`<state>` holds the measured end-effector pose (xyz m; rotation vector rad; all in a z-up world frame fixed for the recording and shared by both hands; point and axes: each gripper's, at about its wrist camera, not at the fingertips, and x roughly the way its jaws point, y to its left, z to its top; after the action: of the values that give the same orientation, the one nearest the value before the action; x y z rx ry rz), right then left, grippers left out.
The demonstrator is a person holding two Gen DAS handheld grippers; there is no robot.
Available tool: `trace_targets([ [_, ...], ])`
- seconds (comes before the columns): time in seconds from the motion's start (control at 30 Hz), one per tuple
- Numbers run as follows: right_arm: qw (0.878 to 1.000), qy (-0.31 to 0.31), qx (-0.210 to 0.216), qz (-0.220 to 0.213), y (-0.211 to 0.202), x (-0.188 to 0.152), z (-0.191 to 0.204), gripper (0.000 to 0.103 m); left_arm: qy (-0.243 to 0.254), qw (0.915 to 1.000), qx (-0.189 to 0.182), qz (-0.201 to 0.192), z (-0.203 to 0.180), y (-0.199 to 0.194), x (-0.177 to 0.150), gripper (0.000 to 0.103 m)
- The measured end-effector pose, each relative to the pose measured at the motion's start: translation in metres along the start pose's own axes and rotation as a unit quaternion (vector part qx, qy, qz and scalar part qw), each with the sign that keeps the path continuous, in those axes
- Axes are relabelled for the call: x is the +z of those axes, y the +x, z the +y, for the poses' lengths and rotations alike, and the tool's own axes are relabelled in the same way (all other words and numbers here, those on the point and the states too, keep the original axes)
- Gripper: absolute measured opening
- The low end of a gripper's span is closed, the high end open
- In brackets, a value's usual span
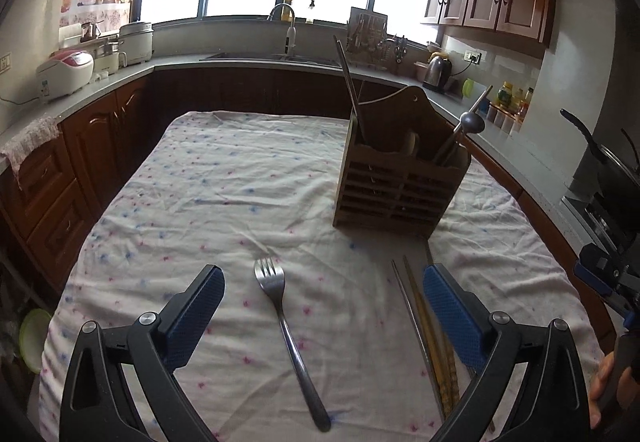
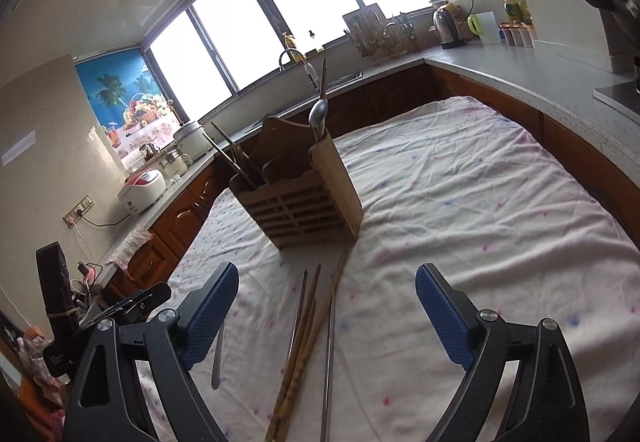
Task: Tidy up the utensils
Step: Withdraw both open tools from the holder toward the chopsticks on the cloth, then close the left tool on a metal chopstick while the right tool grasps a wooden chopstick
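A wooden utensil holder (image 1: 400, 186) (image 2: 304, 198) stands on the cloth-covered table (image 1: 224, 178), with chopsticks and a metal spoon (image 1: 472, 122) (image 2: 319, 110) sticking out of it. A steel fork (image 1: 288, 330) lies on the cloth between the wide jaws of my left gripper (image 1: 324, 296), tines pointing away; nothing presses on it. Wooden and metal chopsticks (image 1: 428, 334) (image 2: 308, 338) lie beside the left gripper's right finger. In the right wrist view those chopsticks lie between the spread fingers of my right gripper (image 2: 326, 300), untouched. The fork's handle (image 2: 218, 358) shows by the right gripper's left finger.
The patterned cloth (image 2: 480, 202) covers the whole table. Kitchen counters (image 1: 248, 60) with a sink, rice cookers (image 1: 66, 74) and a kettle (image 1: 438, 72) ring the table. A pan (image 1: 612, 166) sits at the right. A hand and the other gripper (image 1: 608, 282) show at the right edge.
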<state>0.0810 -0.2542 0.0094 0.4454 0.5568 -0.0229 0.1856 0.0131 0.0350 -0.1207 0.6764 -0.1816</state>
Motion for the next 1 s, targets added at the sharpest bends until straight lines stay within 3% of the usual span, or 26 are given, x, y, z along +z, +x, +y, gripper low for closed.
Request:
trace_targets([
  [0.4,1.0,0.007,-0.002,0.03,0.002,-0.024,-0.003,0.092,-0.036,0.999,0.013,0.023,0.025,-0.01,-0.032,0.101],
  [0.93,0.999,0.006,-0.002,0.045,0.029,-0.017,-0.008,0.091,-0.03,0.999,0.005,0.034,0.014,0.011,-0.027,0.099],
  [1.0,0.999,0.007,-0.001,0.046,0.035,-0.014,-0.009,0.086,-0.027,0.999,0.004,0.035,0.011,0.015,-0.025,0.099],
])
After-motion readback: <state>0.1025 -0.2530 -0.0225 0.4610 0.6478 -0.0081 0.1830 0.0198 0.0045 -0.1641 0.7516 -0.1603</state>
